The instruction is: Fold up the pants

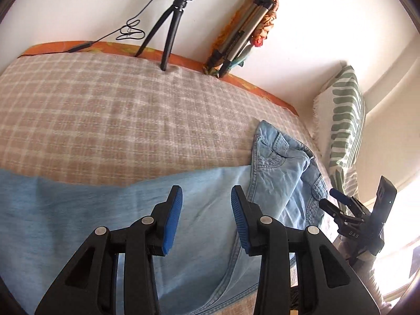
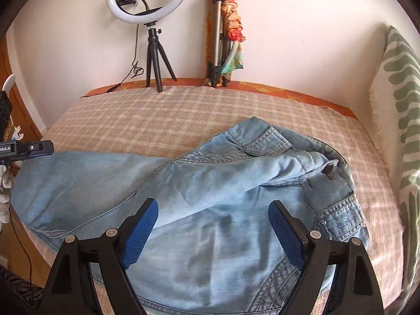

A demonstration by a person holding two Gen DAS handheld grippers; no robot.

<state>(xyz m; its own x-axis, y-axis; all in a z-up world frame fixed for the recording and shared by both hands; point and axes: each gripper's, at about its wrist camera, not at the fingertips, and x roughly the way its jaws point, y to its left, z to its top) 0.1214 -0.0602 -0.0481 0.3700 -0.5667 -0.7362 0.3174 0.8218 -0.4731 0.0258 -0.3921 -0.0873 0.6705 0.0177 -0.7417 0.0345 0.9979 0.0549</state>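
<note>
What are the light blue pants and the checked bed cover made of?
The light blue pants look like soft washed denim: faded blue cloth with raised stitched seams and belt loops. The beige checked bed cover looks like matte woven fabric, probably cotton, with a visible woven grid.

Both cameras sit just behind their own fingers and look down at a slant across the bed (image 1: 105,110) toward the far wall. The left wrist view hangs close over one leg of the pants (image 1: 78,210); the right wrist view looks over their waist end (image 2: 262,141). Both share the ring light tripod (image 2: 155,57), the folded tripod (image 1: 244,31) and the striped pillow (image 2: 401,84).
</note>
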